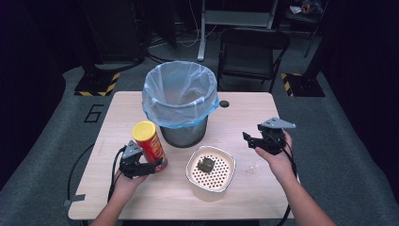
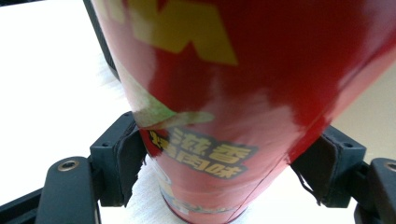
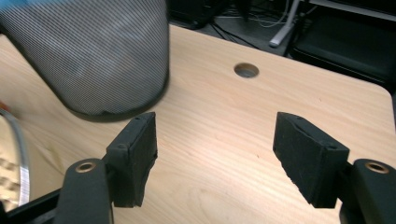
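Note:
A tall red snack can with a yellow lid stands tilted slightly at the table's left front. My left gripper is shut on its lower part. In the left gripper view both pads press the can from either side, so the left gripper grips it. My right gripper hovers open at the right of the table, jaws pointing left. In the right gripper view the right gripper has only bare wood between its wide-apart pads.
A mesh waste bin lined with a pale blue bag stands mid-table; its wall is close ahead-left of the right gripper. A white perforated dish holding a dark lump sits in front. A cable hole lies behind. A black chair stands beyond the table.

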Demonstrator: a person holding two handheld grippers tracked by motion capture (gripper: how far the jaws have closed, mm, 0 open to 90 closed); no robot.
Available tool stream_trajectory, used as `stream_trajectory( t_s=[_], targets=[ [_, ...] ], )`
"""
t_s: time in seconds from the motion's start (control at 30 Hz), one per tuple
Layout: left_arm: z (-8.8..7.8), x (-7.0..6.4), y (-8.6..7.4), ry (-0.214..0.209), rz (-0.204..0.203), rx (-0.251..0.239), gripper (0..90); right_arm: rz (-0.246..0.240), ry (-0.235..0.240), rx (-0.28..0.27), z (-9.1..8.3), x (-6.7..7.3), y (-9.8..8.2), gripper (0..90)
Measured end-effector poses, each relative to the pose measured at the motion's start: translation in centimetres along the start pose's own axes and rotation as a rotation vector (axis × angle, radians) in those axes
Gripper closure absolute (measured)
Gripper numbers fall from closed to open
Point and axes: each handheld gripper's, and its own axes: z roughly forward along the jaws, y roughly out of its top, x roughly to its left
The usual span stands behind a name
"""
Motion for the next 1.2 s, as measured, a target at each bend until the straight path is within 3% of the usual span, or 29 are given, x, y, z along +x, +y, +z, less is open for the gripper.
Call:
stream_trajectory(
  t_s=[0.17, 0.43, 0.7, 0.8, 0.83, 0.87, 1.0, 1.2],
  targets=[
    [-2.0, -0.1, 1.6, -0.002, 0.018, -0.018, 23.5, 0.001, -0.026, 0.018, 0.7, -0.2, -2.0, 30.7],
    [-4.1, 0.3, 4.2, -0.034, -0.011, -0.015, 23.5, 0.04, -0.038, 0.029, 1.1, -0.6, -4.1, 30.7],
    [-6.0, 0.0, 6.7, -0.047, 0.005, -0.033, 23.5, 0.044, -0.06, 0.052, 1.5, 0.1, -6.0, 30.7],
    [-7.3, -0.3, 8.8, -0.051, 0.015, -0.048, 23.5, 0.041, -0.067, 0.053, 1.5, 0.4, -6.5, 30.7],
    [-7.3, -0.3, 8.8, -0.051, 0.015, -0.048, 23.5, 0.033, -0.071, 0.054, 1.4, 0.5, -6.7, 30.7],
    [-7.9, -0.4, 9.9, -0.055, 0.023, -0.058, 23.5, 0.032, -0.066, 0.058, 1.4, 0.6, -6.9, 30.7],
    [-8.8, -0.7, 12.0, -0.07, 0.04, -0.072, 23.5, 0.049, -0.07, 0.051, 1.4, 0.7, -7.6, 30.7],
    [-9.7, -1.0, 14.9, -0.082, 0.065, -0.069, 23.5, 0.052, -0.078, 0.089, 1.9, 0.6, -8.9, 30.7]
  ],
)
